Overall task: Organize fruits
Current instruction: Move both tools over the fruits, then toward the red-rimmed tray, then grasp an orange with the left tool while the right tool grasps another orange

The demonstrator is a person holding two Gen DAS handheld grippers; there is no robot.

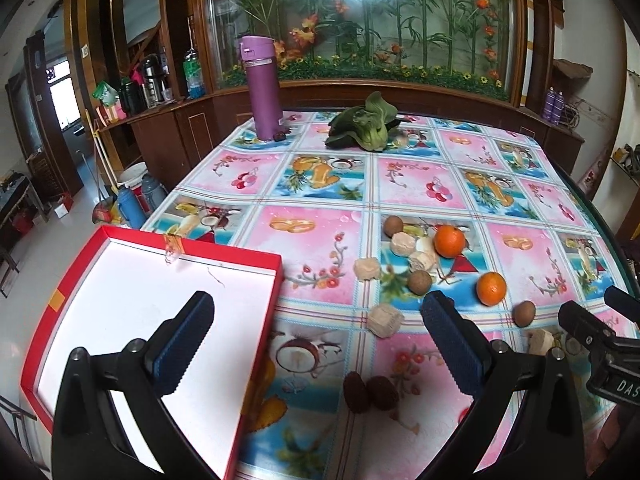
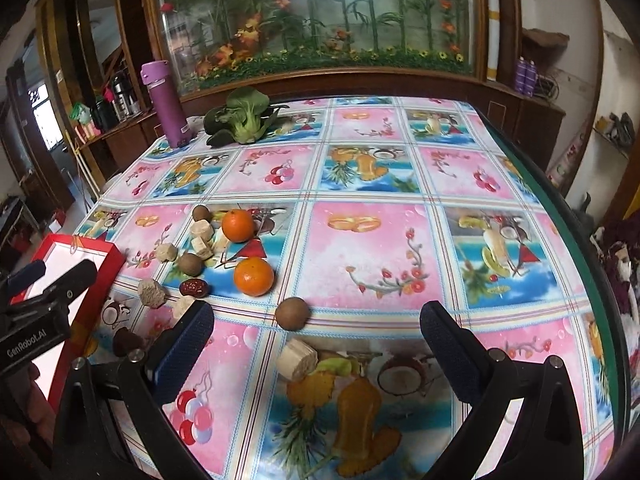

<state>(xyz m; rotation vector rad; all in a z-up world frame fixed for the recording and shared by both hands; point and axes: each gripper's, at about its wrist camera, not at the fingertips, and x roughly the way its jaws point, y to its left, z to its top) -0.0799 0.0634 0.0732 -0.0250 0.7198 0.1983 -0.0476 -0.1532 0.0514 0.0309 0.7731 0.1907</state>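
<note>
Box (image 1: 132, 280) interior free — fruit cluttered beside.

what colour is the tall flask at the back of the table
Purple flask, with a lighter purple lid; clearest in the left wrist view.

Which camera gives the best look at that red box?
The left wrist view: the red box shows nearly whole, its white inside empty. The right wrist view catches only a corner, partly behind the left gripper.

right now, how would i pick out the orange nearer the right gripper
Start at the red box on the table's left edge, then look right across the scattered pile. Two oranges sit there; it is the nearer orange, lying apart, while the far orange touches pale chunks.
</note>
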